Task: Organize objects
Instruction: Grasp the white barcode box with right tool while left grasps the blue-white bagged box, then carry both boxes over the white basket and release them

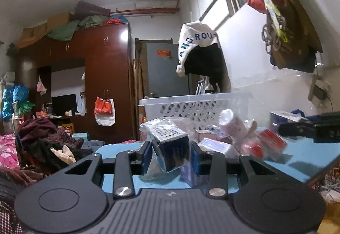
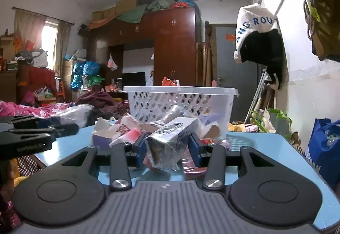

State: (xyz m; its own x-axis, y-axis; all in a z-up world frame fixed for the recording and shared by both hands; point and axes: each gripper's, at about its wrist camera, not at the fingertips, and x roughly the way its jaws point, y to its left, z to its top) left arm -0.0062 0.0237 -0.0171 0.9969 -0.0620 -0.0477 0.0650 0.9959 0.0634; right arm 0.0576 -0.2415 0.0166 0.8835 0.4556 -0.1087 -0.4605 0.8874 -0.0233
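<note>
Jaws clamp plastic-wrapped boxes (image 1: 172,149) (image 2: 170,140), perforated white basket (image 2: 180,102) behind.

Background of a cluttered bedroom. A dark red-brown wardrobe (image 2: 174,42) fills the far wall, with cardboard boxes (image 2: 125,5) and a green cloth (image 2: 136,14) piled on top. A grey door (image 1: 163,68) stands to its right. A white cap with blue lettering (image 2: 255,23) hangs on the right wall. At far left, a curtained window (image 2: 50,40); below it, a bed with pink floral bedding (image 2: 25,109). A blue bag (image 2: 323,149) sits near right.
</note>
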